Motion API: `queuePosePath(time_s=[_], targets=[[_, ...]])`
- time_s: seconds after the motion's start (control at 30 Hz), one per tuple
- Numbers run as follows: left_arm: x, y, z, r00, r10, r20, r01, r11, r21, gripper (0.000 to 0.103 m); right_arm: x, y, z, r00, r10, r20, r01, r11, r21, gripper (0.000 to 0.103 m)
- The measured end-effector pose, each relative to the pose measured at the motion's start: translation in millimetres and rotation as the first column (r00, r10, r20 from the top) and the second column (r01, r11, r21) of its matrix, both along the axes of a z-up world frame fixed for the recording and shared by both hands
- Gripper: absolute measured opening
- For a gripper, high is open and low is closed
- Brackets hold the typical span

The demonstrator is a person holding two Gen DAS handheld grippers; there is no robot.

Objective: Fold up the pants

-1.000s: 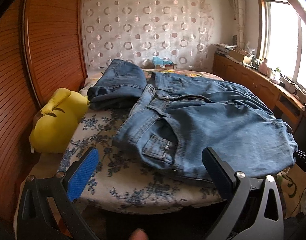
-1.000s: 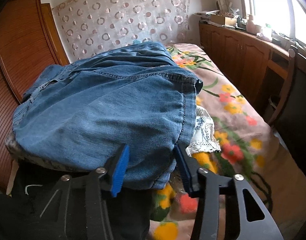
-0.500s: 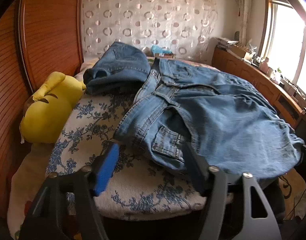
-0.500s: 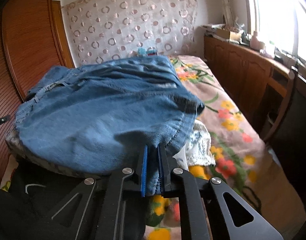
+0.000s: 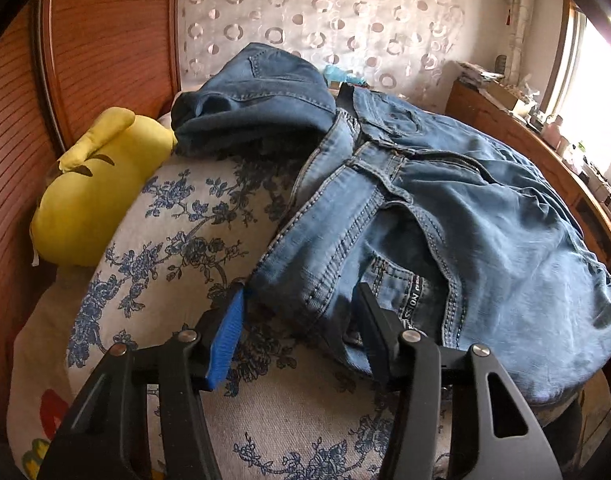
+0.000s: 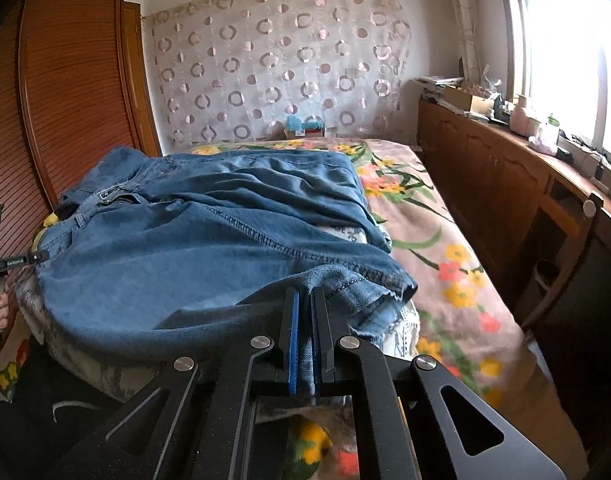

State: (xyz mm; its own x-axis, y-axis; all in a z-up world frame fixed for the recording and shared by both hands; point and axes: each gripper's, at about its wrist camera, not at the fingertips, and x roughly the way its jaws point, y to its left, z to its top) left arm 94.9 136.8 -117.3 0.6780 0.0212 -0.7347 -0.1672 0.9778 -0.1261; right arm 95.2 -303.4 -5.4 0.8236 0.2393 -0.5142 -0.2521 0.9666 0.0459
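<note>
Between the right gripper's [image 6: 303,312] jaws, which are closed down to a narrow slit, sits the hem edge of the light-blue pants [image 6: 177,256]; the denim fold runs down between the two blue pads. Ahead of these jaws the pants spread flat across the bed [image 6: 457,248], with the waistband at the far left. Right of the jaws lies the flowered blanket, and beyond it a wooden cabinet [image 6: 505,184] runs under the window.

Left gripper [image 5: 301,316]: jaws spread wide, holding nothing. The waistband corner of the pants [image 5: 445,208] lies between the two fingers, near the back pocket with its label; whether either pad touches the cloth cannot be told. Under and left of these jaws is the blue-flowered white cover [image 5: 177,232]. Farther ahead sits a folded pair of darker jeans [image 5: 257,100], touching the pants' waistband. Ahead to the left, a yellow plush cushion [image 5: 93,192] rests against the wooden wall panel.
</note>
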Motion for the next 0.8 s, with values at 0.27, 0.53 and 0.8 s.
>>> queuePosePath(time_s=[0.27,0.53,0.8], targets=[[-4,-2,1,0.999,-0.014,-0.029,0.012,0.999,-0.046,0.056,19,6,0,1.000,0.005,-0.014,-0.006,1.000,-0.020,0.005],[5,-1,2,0.999,-0.012,-0.048,0.009,0.997,-0.073,0.031,39,14,14,0.999,0.020,-0.032,-0.021,0.999,-0.038,0.005],[8,-8,43,0.998,-0.058,0.037,0.059,0.997,-0.044,0.013,49,10,30,1.000,0.019,-0.010,-0.020,0.999,-0.039,0.004]])
